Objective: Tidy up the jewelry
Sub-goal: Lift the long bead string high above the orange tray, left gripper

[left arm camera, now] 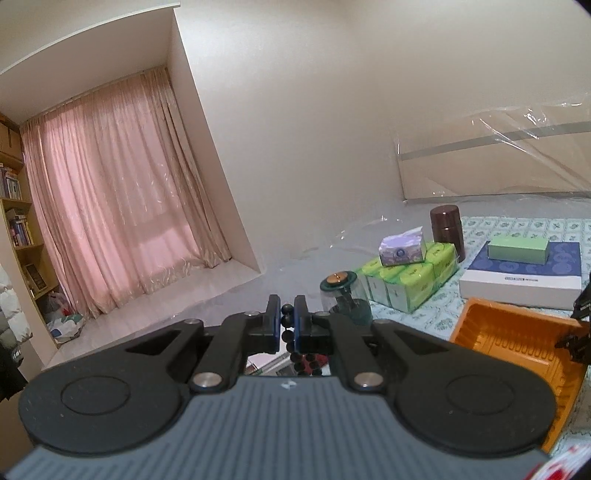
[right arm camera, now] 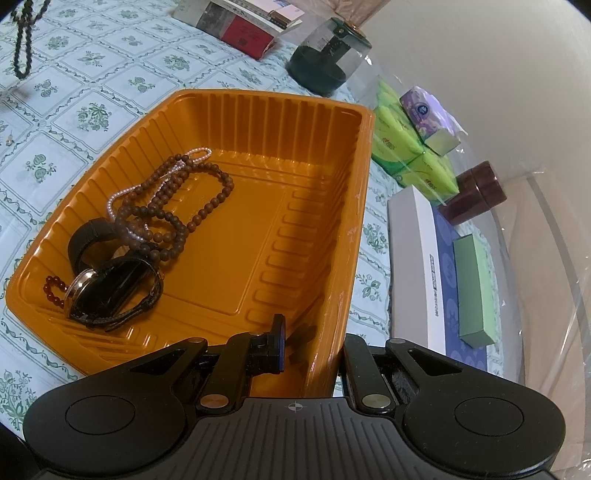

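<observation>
My left gripper (left arm camera: 286,321) is shut on a string of dark beads (left arm camera: 286,319), which hangs down between the fingers, held well above the table. That string shows again as the dark beads (right arm camera: 22,40) dangling at the top left of the right wrist view. My right gripper (right arm camera: 314,350) is shut on the near wall of the orange tray (right arm camera: 354,206), one finger inside and the other hidden outside. In the tray lie a brown bead necklace (right arm camera: 177,206), a pearl string (right arm camera: 122,195), a black watch (right arm camera: 107,288), a black band (right arm camera: 88,236) and a red bead bracelet (right arm camera: 53,291).
The table wears a green-patterned cloth (right arm camera: 92,110). Beyond the tray stand a glass jar with a dark lid (left arm camera: 340,291), green tissue packs (left arm camera: 410,280), a brown canister (left arm camera: 447,229) and a blue-and-white box (left arm camera: 524,273) with a green box (left arm camera: 517,249) on it. Books (right arm camera: 243,26) lie at the far edge.
</observation>
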{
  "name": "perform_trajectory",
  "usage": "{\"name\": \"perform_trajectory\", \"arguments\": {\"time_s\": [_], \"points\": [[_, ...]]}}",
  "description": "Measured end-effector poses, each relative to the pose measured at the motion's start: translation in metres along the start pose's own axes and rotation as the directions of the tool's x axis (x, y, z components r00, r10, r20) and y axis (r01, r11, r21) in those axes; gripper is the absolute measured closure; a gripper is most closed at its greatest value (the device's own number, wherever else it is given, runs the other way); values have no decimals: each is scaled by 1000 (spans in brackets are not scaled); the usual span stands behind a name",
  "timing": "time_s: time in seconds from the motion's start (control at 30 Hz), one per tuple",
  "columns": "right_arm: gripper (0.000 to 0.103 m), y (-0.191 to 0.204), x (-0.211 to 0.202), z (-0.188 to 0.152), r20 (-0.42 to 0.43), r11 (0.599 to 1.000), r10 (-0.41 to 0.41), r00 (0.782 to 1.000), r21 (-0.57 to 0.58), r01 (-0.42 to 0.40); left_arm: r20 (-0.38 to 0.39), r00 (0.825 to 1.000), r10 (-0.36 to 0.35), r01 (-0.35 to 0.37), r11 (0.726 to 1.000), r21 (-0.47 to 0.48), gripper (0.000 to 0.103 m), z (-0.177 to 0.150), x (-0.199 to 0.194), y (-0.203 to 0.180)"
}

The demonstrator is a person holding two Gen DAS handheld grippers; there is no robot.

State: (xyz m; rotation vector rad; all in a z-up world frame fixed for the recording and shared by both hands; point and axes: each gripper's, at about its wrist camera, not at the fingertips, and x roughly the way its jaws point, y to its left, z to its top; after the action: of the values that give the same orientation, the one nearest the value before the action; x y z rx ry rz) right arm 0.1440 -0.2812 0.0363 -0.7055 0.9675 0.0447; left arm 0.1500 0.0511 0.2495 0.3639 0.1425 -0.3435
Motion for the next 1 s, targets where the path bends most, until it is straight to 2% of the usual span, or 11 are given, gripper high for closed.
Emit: {"name": "perform_trajectory", "arguments": {"time_s": [0.27,0.47,0.77,1.0], "points": [[92,-1,1,-1,-1,1000,3,1000,3,-3,10,1000,-7,8,1000,-7,97,19,10,7],[92,-1,1,-1,-2,1000,2,1000,4,-2,26,999,-46,46,999,-15,97,35,22,-1],[92,0,1,-1,-2,1000,2,1000,2,-2,55,989,-140,139,990,24,97,65,47,-42],[92,1,3,-1,-2,1000,4,1000,-1,-4,55,971,-234,231,971,63,97,82,72,-89]]}}
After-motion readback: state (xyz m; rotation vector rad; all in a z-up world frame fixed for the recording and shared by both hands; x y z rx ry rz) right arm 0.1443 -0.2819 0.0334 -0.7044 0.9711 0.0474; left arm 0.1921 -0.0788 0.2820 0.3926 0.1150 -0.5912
